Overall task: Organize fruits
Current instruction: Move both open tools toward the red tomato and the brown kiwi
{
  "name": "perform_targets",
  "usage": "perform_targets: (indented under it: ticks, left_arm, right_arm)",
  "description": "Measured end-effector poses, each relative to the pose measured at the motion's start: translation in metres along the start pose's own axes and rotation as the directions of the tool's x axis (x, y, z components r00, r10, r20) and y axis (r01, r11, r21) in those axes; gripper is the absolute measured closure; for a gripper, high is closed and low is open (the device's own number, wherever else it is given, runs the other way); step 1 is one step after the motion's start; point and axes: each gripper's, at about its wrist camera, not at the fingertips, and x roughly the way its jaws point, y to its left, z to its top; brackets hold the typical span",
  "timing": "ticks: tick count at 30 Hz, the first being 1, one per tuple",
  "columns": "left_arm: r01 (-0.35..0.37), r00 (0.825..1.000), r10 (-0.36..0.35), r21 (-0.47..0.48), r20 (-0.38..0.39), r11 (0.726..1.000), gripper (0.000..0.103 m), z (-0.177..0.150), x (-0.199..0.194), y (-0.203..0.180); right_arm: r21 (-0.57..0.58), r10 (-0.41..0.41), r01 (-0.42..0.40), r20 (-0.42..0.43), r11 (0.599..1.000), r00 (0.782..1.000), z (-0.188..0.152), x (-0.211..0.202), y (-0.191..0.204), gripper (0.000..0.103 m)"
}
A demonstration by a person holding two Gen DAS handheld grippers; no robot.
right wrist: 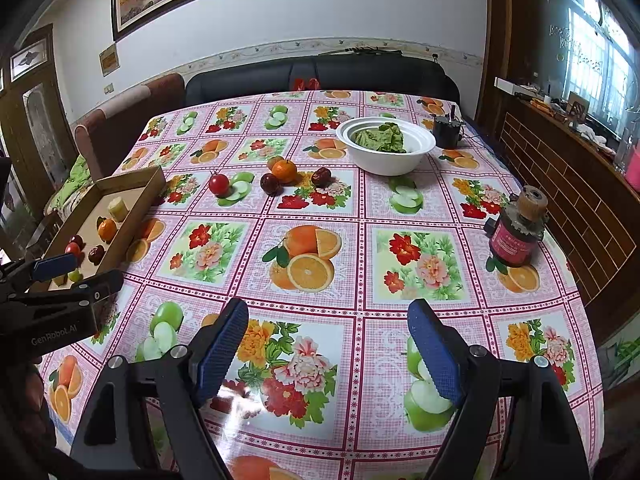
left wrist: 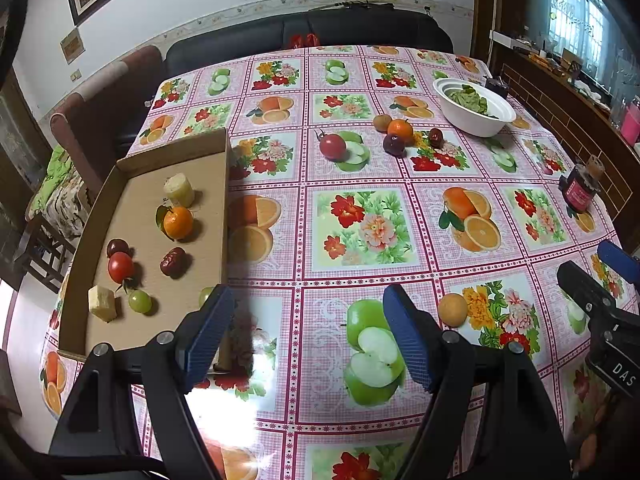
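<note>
A cardboard tray at the table's left holds an orange, a tomato, a dark plum, a red date, a green grape and two pale yellow chunks. Loose on the cloth further back lie a tomato, an orange, a plum, a date and a kiwi. A small tan round fruit lies just right of my left gripper, which is open and empty beside the tray. My right gripper hovers open over bare cloth.
A white bowl of greens stands at the back right. A red-labelled jar sits near the right edge, and a dark cup behind the bowl. Chairs and a dark sofa surround the table. The left gripper shows at the right wrist view's left.
</note>
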Motion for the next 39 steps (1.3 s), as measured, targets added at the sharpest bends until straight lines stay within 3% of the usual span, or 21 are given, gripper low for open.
perform_targets:
  ticks: [39]
  left_arm:
    - [-0.021, 1.0, 0.021, -0.02, 0.005, 1.0, 0.026, 0.006, 0.002, 0.011]
  right_arm:
    - [-0.006, 0.015, -0.015, -0.002, 1.0, 1.0, 0.005, 0.004, 0.007, 0.019]
